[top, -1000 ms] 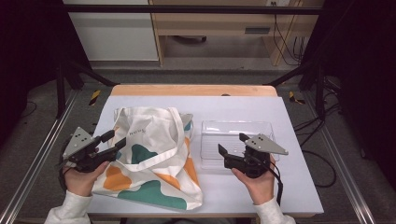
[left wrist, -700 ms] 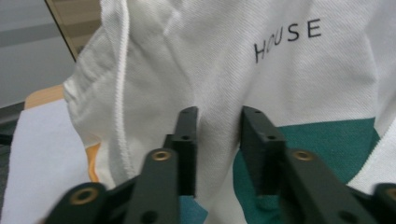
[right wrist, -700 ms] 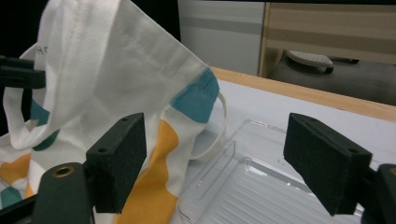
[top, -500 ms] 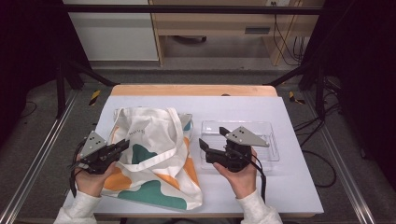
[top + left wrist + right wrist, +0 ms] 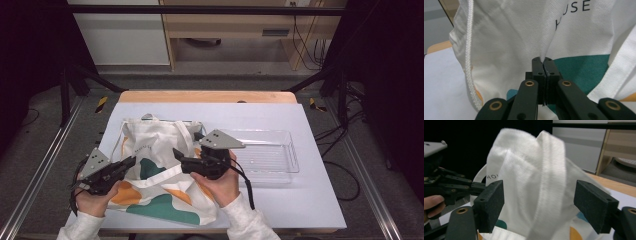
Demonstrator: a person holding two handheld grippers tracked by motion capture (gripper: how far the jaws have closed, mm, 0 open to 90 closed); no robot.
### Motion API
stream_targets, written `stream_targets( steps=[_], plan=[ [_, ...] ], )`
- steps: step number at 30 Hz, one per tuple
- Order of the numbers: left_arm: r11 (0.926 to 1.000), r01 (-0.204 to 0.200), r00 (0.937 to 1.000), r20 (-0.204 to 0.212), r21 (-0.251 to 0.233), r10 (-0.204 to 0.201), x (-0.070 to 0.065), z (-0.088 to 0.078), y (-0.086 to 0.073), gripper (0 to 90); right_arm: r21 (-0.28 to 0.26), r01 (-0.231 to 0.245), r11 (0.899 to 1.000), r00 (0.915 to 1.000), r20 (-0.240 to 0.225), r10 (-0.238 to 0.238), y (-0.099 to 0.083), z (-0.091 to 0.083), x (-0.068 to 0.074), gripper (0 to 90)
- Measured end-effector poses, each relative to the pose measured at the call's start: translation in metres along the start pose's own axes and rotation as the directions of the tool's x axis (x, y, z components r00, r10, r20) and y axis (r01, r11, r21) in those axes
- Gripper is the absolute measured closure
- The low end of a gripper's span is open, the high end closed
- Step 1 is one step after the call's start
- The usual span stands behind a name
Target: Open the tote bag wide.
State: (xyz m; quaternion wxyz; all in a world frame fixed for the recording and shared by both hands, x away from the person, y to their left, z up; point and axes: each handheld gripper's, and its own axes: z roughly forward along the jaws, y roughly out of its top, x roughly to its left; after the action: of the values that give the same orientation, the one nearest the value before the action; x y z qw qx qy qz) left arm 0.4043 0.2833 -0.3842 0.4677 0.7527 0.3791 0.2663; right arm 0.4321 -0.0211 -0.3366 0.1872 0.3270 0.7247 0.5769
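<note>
A cream tote bag (image 5: 155,165) with green and orange patches lies flat on the white table, left of centre. My left gripper (image 5: 130,162) sits at the bag's left side. In the left gripper view it (image 5: 543,60) is shut on a pinched fold of the bag's cloth (image 5: 506,37). My right gripper (image 5: 179,159) hovers over the bag's middle, pointing left. In the right gripper view it (image 5: 541,203) is open, and its jaws have just been closing a little. A raised cloth strap (image 5: 549,170) of the bag stands between the pads, touching neither.
A clear plastic tray (image 5: 280,160) lies to the right of the bag, beside my right hand. The white table top (image 5: 310,210) extends to the right and front. A wooden edge (image 5: 210,96) runs along the far side, with dark metal frame rails at both sides.
My right gripper has travelled left from above the tray to over the bag. My left gripper has closed on the bag's cloth and shifted slightly toward the bag.
</note>
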Motion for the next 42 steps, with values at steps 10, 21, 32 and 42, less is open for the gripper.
stream_targets(
  steps=[10, 21, 32, 42],
  plan=[
    [1.0, 0.004, 1.0, 0.008, -0.005, -0.004, -0.003, -0.007, -0.008, 89.0, 0.059, 0.028, 0.998, 0.9969, -0.075, -0.024, -0.01, 0.016, 0.009, 83.5],
    [0.9964, 0.007, 1.0, 0.006, -0.084, -0.007, -0.009, -0.004, 0.008, 72.7, 0.07, 0.045, 0.997, 0.9929, -0.113, -0.037, -0.018, 0.007, 0.013, 88.0],
    [1.0, -0.005, 0.9994, 0.033, -0.009, 0.005, -0.014, -0.005, -0.007, 89.2, 0.077, 0.008, 0.997, 0.9879, -0.155, 0.004, -0.04, 0.006, 0.018, 73.1],
    [0.9994, -0.033, 0.999, 0.029, 0.012, 0.032, -0.021, -0.009, -0.022, 89.2, -0.065, -0.015, 0.998, 0.9928, -0.119, 0.007, -0.008, -0.011, 0.013, 55.8]
  ],
)
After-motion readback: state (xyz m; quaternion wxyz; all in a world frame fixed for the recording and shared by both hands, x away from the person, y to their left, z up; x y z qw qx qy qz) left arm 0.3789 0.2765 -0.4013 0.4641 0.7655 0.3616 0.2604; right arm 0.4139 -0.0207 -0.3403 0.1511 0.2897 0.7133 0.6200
